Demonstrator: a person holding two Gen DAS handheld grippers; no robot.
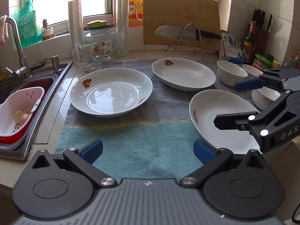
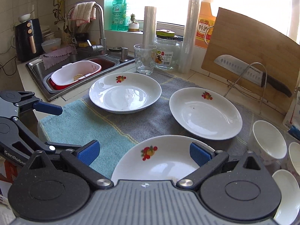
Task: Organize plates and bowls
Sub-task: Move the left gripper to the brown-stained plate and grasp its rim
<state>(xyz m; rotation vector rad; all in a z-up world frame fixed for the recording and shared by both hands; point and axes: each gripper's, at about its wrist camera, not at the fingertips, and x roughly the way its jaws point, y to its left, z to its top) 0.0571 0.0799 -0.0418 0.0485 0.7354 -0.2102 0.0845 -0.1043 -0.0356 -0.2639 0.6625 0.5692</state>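
Hovering spread apart, the right tongs [image 2: 144, 154] straddle the nearest plate [image 2: 165, 161]; left tongs [image 1: 148, 150] gape over the towel [image 1: 131, 138].

1. Glossy white ceramic is seen in the plates [image 1: 111, 91] and bowls [image 1: 231, 72], with reflections on the glaze.
2. A matt, coarse woven cloth [image 1: 131, 144] is laid beneath them.
3. Smooth wood is shown by the cutting board [image 1: 180, 13].
4. Brushed metal is seen in the sink [image 2: 75, 60].
5. Clear glass is seen in the mug [image 1: 90, 56].
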